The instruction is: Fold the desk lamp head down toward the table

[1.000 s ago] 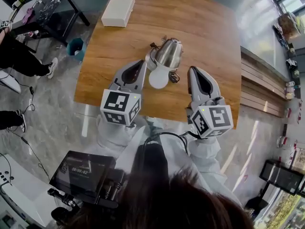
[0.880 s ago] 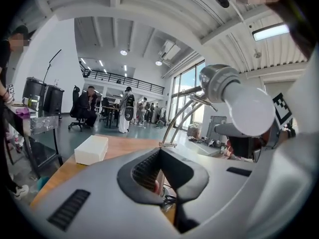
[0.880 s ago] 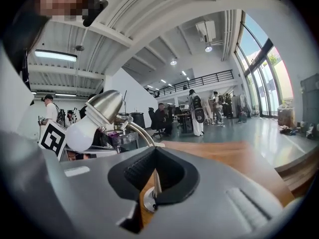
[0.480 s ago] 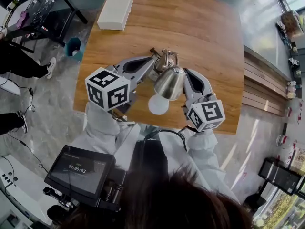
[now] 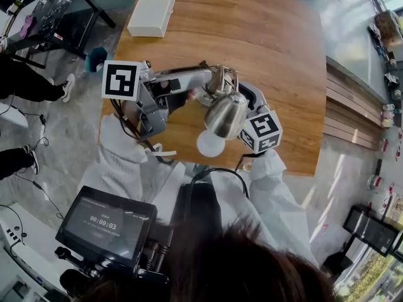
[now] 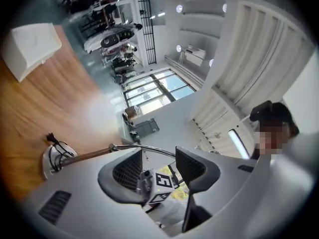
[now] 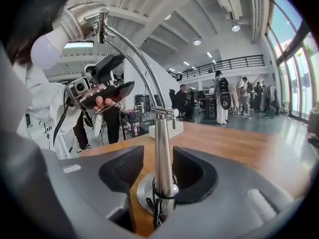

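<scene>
Looking at the right gripper [image 7: 158, 153] first: its jaws are spread and opening, and the upright stem [image 7: 162, 133] of the desk lamp [image 5: 224, 113] stands right in the gap between them. There's a sliver of space on either side, so nothing's pinched. The round base [image 7: 144, 190] sits on the wooden desk [image 5: 277, 43] just below the jaw tips.

The left gripper [image 6: 157, 158] comes in level from the left, jaws also wide and opening. They hold nothing. The lamp's curved arm [image 6: 149, 148] runs across just past the tips without touching the pads.

The lamp stands on the near part of the desk between the two grippers. Its chrome lamp head [image 5: 225, 115] hangs up off the desk toward the near edge, and the white bulb [image 5: 210, 145] sticks out on the near side. A white box [image 5: 152, 11] sits at the far left corner.
</scene>
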Demonstrator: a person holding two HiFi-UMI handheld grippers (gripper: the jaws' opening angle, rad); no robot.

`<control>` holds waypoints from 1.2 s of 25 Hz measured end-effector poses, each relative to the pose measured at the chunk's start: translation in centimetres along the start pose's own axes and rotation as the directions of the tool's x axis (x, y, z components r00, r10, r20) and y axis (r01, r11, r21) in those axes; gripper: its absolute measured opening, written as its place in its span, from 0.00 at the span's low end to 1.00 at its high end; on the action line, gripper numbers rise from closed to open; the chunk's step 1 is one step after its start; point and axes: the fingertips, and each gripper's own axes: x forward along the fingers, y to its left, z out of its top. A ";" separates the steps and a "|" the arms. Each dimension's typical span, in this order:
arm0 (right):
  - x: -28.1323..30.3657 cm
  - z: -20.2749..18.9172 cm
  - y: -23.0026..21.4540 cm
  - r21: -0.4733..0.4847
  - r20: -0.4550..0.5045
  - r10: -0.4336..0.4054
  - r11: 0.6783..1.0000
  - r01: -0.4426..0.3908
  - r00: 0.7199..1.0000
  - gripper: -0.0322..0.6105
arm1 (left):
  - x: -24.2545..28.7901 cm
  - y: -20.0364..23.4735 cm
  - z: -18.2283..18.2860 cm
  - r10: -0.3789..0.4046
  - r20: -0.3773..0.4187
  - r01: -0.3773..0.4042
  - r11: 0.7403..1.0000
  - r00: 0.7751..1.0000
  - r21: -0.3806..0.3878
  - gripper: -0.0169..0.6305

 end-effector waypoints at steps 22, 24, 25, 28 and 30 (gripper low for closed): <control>2.2 1.1 -0.7 -0.001 0.030 0.103 0.995 -0.103 0.994 0.23 | 4.1 -2.4 -1.2 -0.211 -0.148 0.150 0.928 0.966 -0.340 0.33; 2.5 1.0 -0.7 0.008 0.017 0.123 0.992 -0.123 0.992 0.23 | 4.0 -2.2 -1.2 -0.203 -0.160 0.143 0.935 0.966 -0.324 0.33; 2.5 1.0 -0.7 0.014 0.011 0.131 0.991 -0.131 0.991 0.23 | 3.9 -2.2 -1.3 -0.199 -0.165 0.139 0.938 0.966 -0.317 0.33; 2.1 1.0 -0.7 0.031 0.002 0.146 0.989 -0.146 0.989 0.23 | 4.0 -2.6 -1.8 -0.178 -0.192 0.121 0.952 0.965 -0.280 0.32; 1.9 1.1 -0.8 0.037 -0.002 0.151 0.988 -0.151 0.988 0.23 | 4.1 -2.8 -2.2 -0.161 -0.208 0.107 0.963 0.965 -0.249 0.32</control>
